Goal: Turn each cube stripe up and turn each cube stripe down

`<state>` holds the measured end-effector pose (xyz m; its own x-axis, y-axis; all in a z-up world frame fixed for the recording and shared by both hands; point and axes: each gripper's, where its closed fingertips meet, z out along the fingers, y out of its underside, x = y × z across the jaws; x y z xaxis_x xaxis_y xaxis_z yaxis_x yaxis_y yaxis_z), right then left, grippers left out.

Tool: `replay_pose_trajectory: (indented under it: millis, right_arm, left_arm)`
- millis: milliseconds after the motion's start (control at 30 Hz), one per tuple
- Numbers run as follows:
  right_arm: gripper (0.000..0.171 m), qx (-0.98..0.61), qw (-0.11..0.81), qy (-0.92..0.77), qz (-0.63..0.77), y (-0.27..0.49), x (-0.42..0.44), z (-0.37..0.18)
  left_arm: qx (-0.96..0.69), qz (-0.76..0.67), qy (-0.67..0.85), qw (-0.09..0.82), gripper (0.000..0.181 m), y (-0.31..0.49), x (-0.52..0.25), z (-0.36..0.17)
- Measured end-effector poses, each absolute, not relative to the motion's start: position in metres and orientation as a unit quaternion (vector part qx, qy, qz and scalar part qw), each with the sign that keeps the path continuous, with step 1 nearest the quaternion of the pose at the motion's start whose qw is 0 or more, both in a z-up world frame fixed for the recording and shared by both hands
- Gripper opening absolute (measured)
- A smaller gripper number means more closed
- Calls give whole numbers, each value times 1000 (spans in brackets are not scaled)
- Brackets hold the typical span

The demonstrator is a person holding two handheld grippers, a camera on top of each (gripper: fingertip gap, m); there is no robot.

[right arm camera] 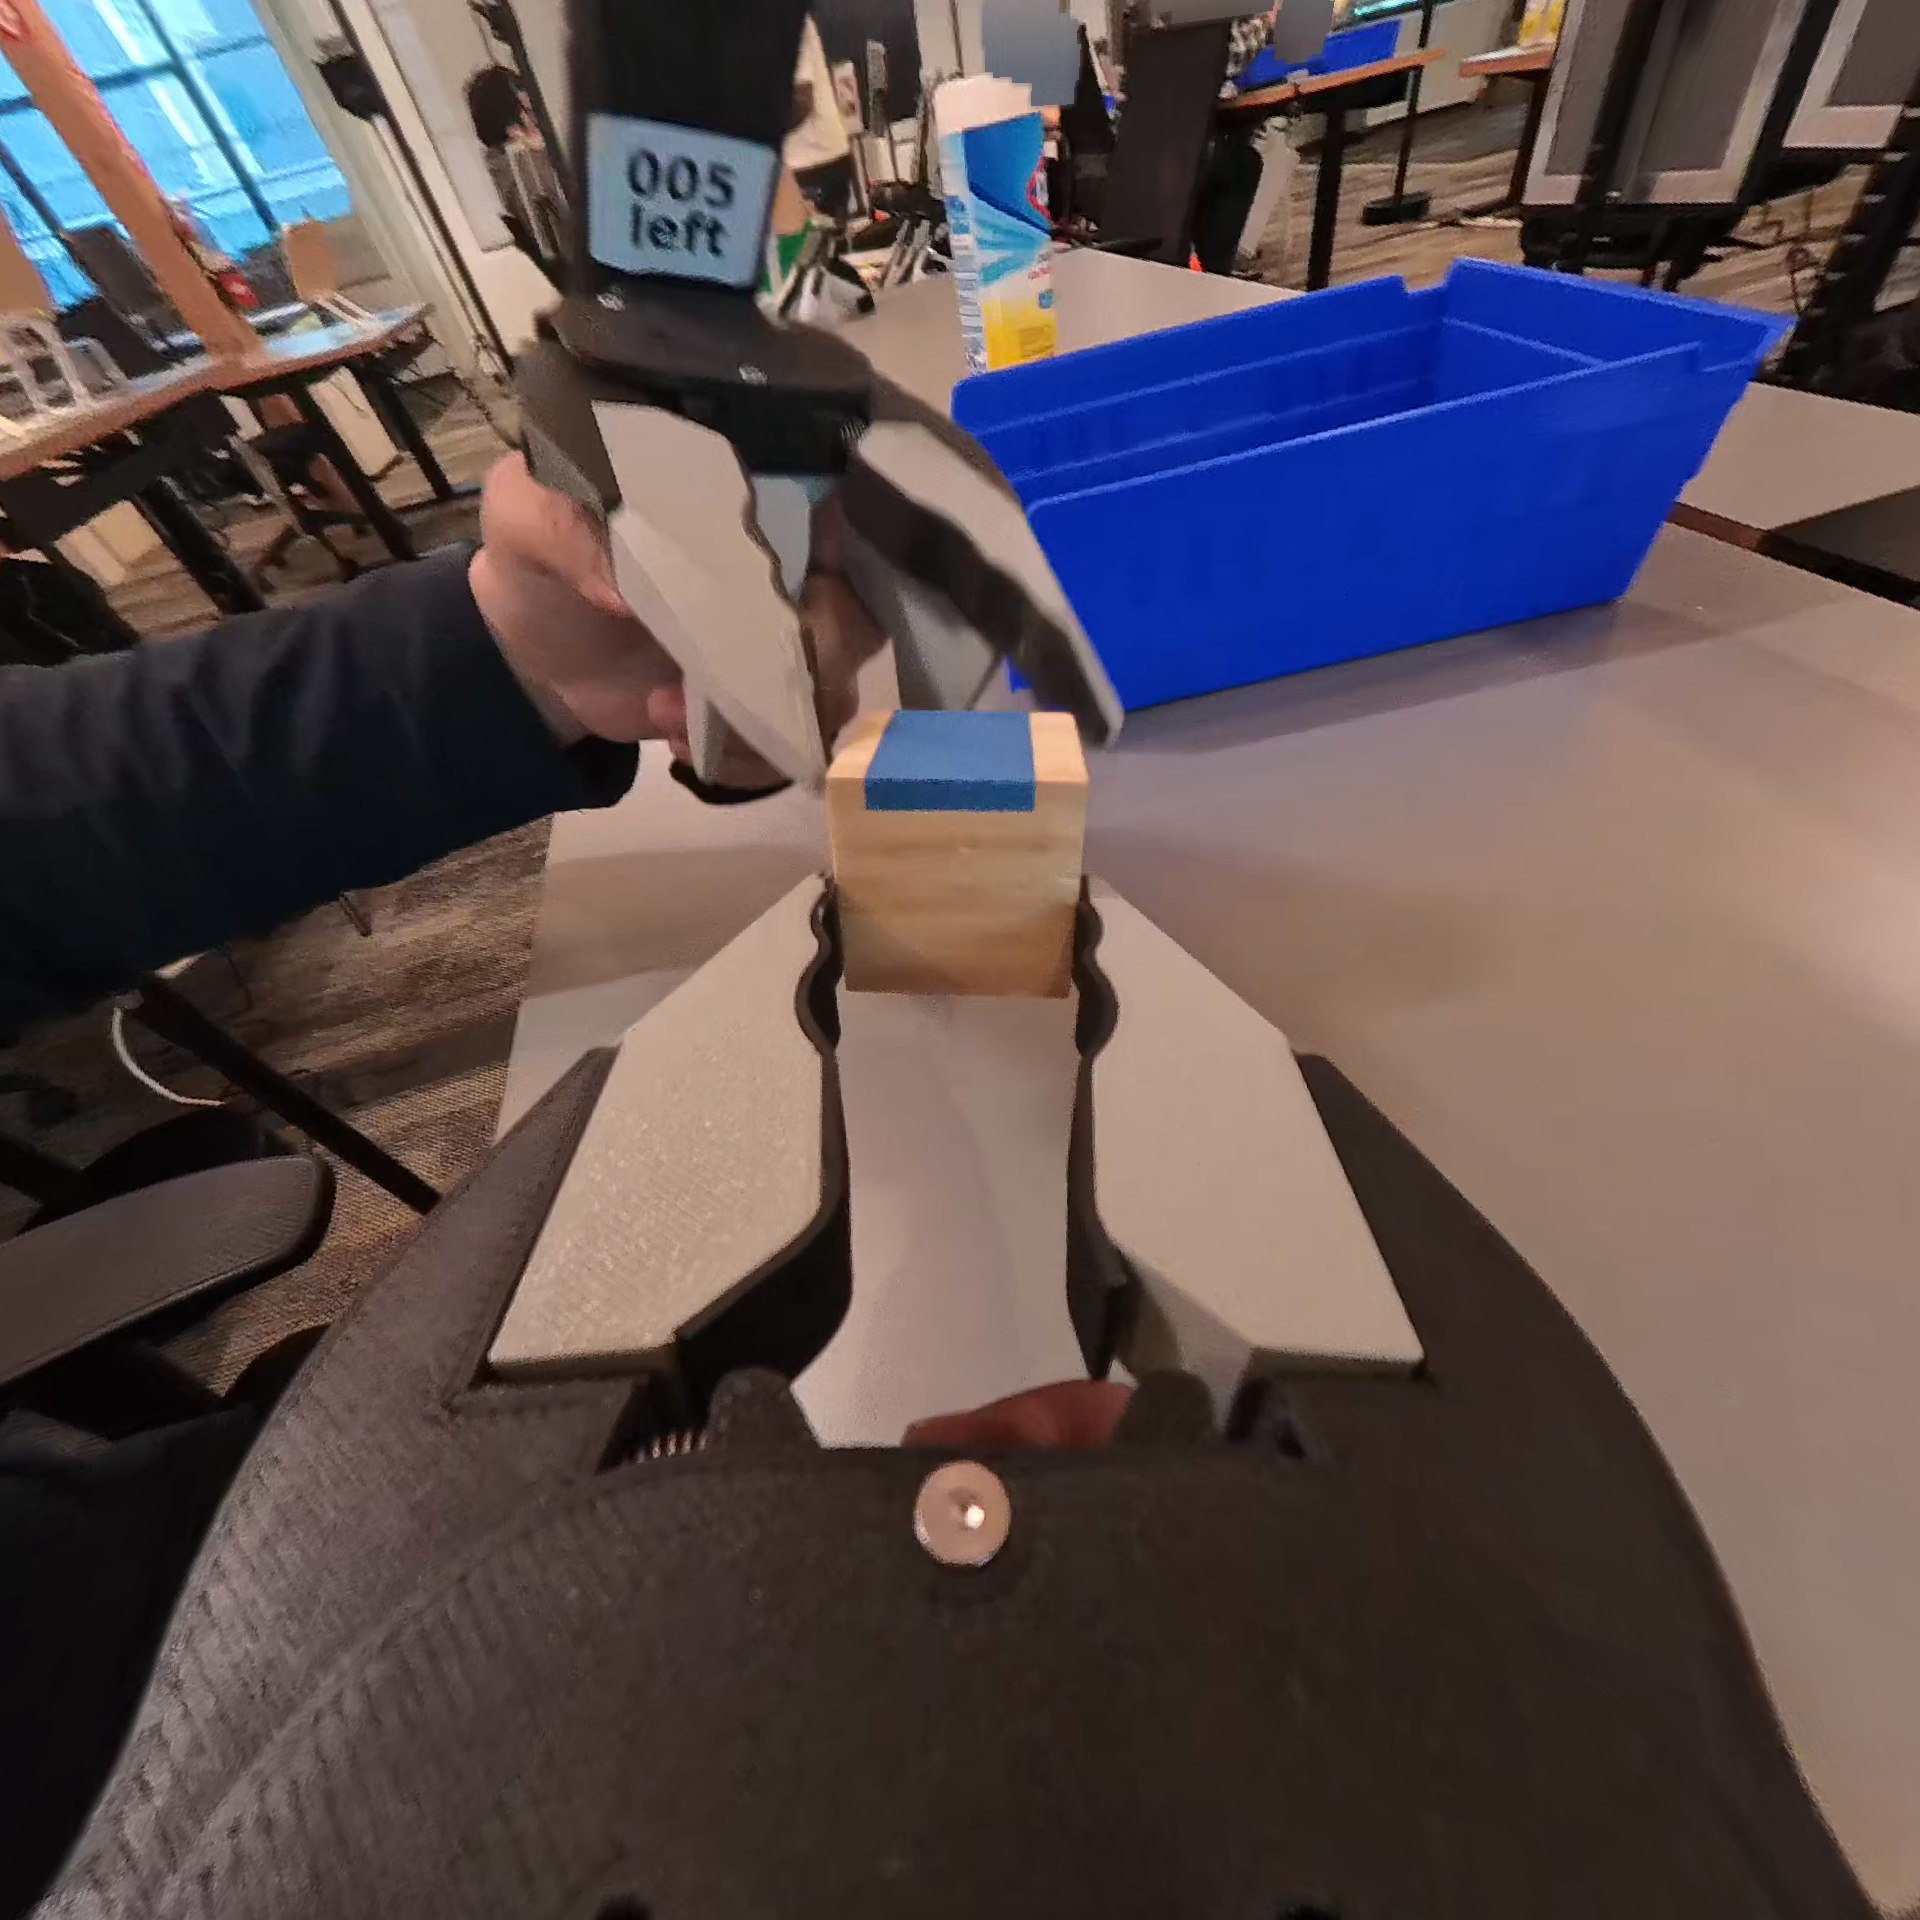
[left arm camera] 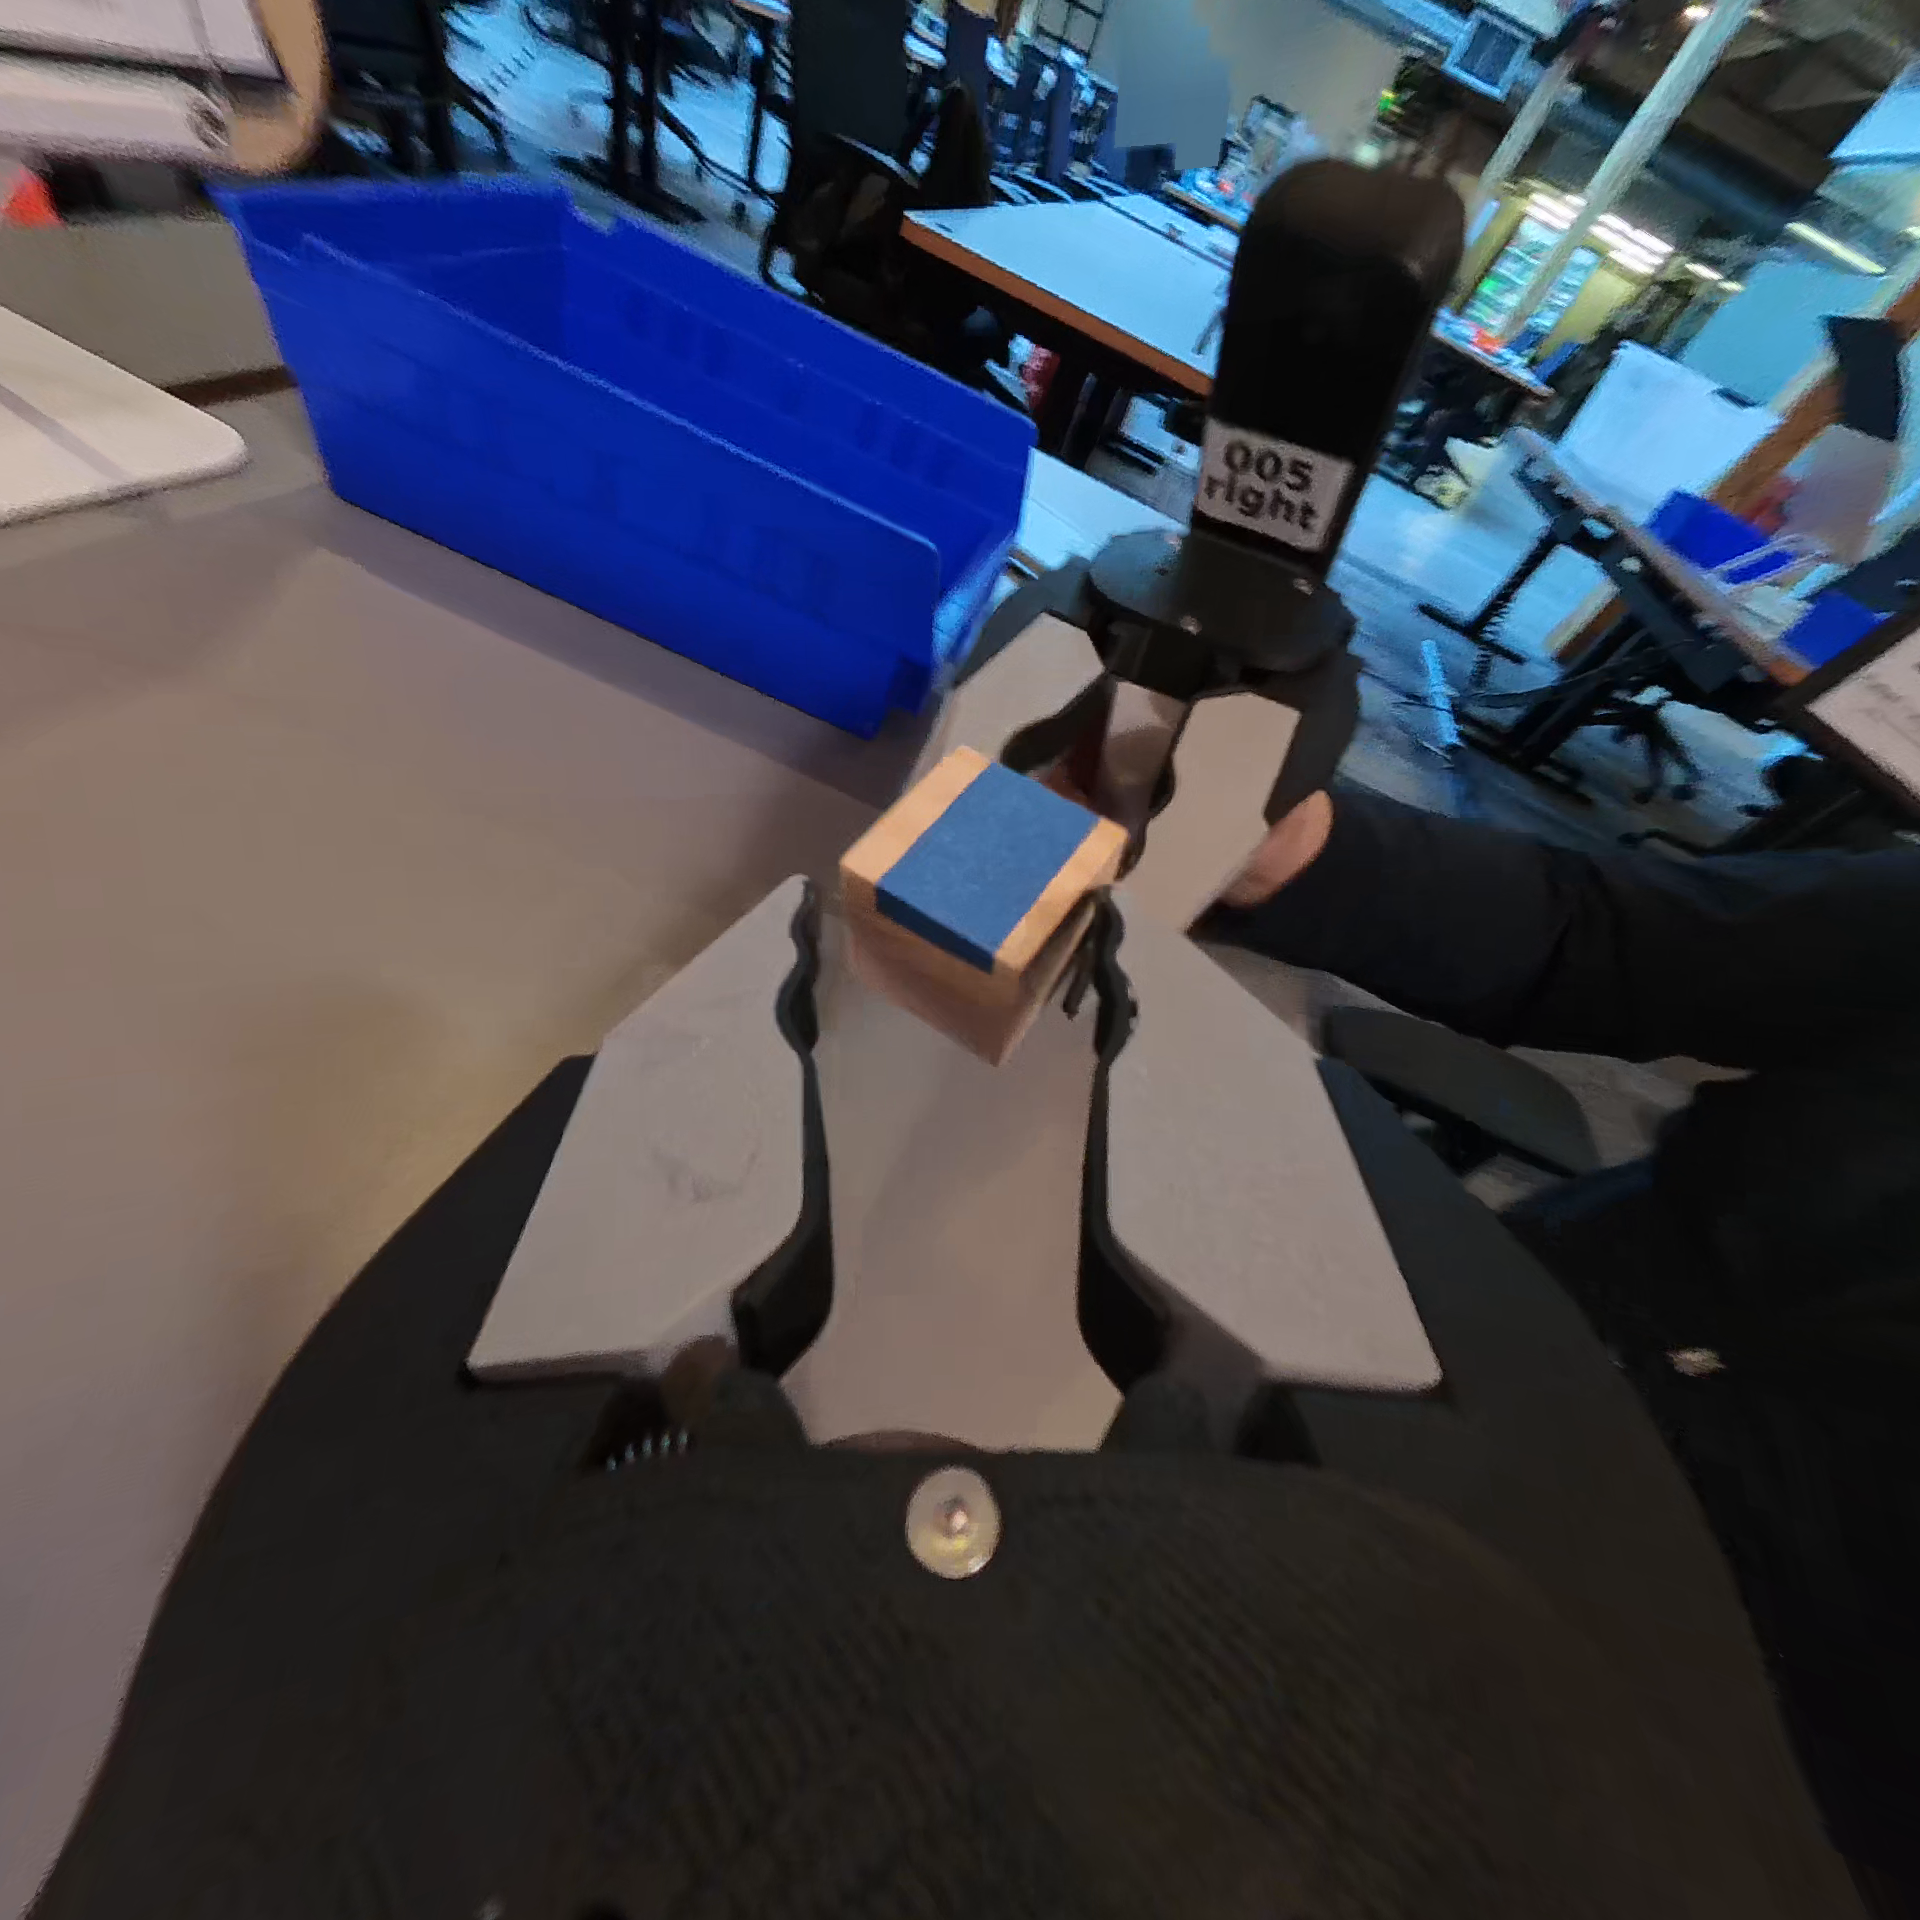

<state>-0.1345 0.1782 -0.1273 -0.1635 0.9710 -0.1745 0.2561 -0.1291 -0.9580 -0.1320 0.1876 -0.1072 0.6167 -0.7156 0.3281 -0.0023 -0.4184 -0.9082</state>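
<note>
Above the grey worktop (right arm camera: 1455, 883), a small wooden cube with a blue tape stripe (right arm camera: 954, 862) is held in the air between two hand-held grippers, its stripe face turned up. From the right wrist view, the right hand-held gripper (right arm camera: 954, 940) has its grey fingers (right arm camera: 717, 1122) pressed against the cube's two side faces, low on the block, so it is gripping the cube. The left hand-held gripper (right arm camera: 961, 748) comes in from the far side, tilted downward, its fingertips at the cube's upper back edge.

From the left wrist view, the cube (left arm camera: 982, 894) sits tilted, one corner pointing down, with the left hand-held gripper (left arm camera: 951, 940) standing at either side of it. One fingertip (left arm camera: 1101, 935) touches the cube's side; the other appears just beside it, and motion blur keeps me from telling whether this gripper is truly clamped. Beyond it, the right hand-held gripper (left arm camera: 1081, 805) reaches the cube's far side.

A deep blue plastic bin (right arm camera: 1351, 499) stands on the worktop behind the cube, well apart from it. A white and yellow wipes canister (right arm camera: 1000, 229) stands past the bin. A person's dark sleeve (right arm camera: 260, 769) and hand (right arm camera: 571, 623) hold the left gripper.
</note>
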Motion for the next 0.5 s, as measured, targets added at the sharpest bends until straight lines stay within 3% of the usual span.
replay_pose_trajectory:
  millis: [100, 300, 500]
  right_arm:
    - [41, -555, 353, -553, 511, 185, -133, -127]
    - [41, -539, 446, -508, 502, 208, -119, -96]
    - [41, -502, 581, -419, 484, 236, -78, -43]
  left_arm:
    - [-738, -360, 220, 526, 60, 197, -146, -84]
    - [-685, -379, 137, 607, 55, 239, -164, -51]
    - [-711, -300, 96, 629, 53, 294, -160, -90]
